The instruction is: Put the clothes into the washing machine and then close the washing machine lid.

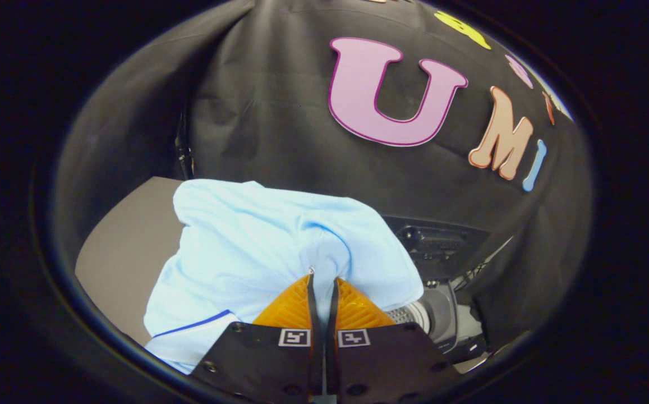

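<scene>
Clothes (pixel 257 247), centre frame: soft, light, limp blue fabric bunching; hand-held gripper (pixel 322 275) is pinching a fold, fingers nearly together, grip looking adequate.

**Lighting and picture quality**

Illumination is even and moderately bright, apparently from above. The pale blue garment (pixel 257 241) is well lit, with soft shadows in its folds. The orange fingers (pixel 290 306), pressed nearly together, appear sharp. Fisheye distortion curves the counter (pixel 128 247) edge; the periphery darkens.

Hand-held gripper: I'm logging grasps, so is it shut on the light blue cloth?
Shut on it: the hand-held gripper has both orange ribbed fingers pinching a gathered fold of the light blue cloth garment.
</scene>
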`<control>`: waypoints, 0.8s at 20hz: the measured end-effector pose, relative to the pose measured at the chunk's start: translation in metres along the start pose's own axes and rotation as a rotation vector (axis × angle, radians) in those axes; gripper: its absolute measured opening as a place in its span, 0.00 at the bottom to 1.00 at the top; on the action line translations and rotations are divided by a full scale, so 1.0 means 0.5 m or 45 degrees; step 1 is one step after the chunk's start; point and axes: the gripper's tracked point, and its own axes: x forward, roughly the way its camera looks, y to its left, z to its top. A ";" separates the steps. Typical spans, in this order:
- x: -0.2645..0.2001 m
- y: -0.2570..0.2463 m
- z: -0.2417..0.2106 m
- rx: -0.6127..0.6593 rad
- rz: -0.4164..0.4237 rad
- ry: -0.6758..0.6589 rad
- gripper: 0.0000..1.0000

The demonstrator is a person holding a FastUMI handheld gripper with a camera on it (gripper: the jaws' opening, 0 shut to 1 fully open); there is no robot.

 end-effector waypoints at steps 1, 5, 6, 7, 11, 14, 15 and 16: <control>0.006 -0.011 0.000 -0.011 -0.002 -0.009 0.04; 0.018 -0.039 0.002 -0.048 0.028 -0.030 0.03; 0.019 -0.053 0.005 -0.039 0.030 -0.047 0.03; 0.018 -0.071 0.008 -0.020 0.026 -0.068 0.04; 0.029 -0.164 0.017 0.052 -0.005 -0.147 0.03; 0.044 -0.243 0.025 0.092 -0.033 -0.174 0.03; 0.052 -0.269 0.026 0.106 -0.042 -0.178 0.03; 0.056 -0.292 0.027 0.125 -0.055 -0.185 0.03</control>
